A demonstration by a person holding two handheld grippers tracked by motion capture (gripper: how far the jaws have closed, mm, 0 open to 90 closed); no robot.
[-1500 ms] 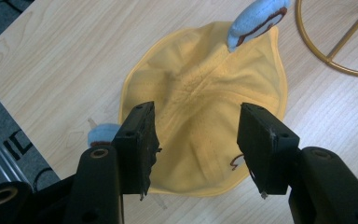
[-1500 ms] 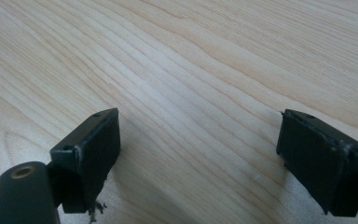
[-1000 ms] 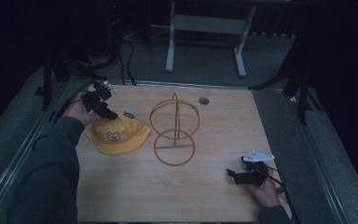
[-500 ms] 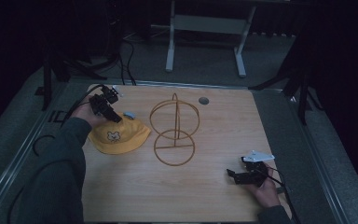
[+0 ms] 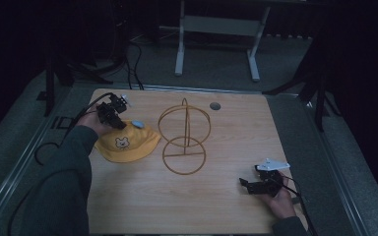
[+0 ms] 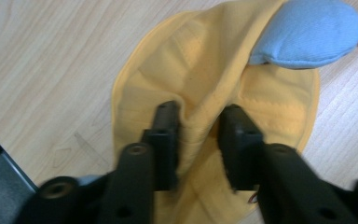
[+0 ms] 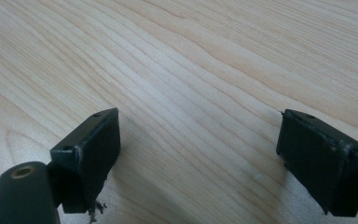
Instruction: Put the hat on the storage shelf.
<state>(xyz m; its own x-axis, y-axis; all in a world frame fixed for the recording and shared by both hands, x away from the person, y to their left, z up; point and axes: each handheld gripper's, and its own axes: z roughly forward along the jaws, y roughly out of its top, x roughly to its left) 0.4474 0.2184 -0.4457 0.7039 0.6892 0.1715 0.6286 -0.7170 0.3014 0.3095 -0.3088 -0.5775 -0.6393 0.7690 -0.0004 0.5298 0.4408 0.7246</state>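
Left gripper (image 6: 198,135) view shows jaws pinching a yellow hat (image 6: 214,93) fold.

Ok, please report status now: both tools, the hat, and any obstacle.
Left tool pinching yellow hat fabric. Right tool open over bare table. Wire stand beside hat, apart.

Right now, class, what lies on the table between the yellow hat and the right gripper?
In the high view, the wire stand lies between the yellow hat and the right gripper; past it, bare wood.
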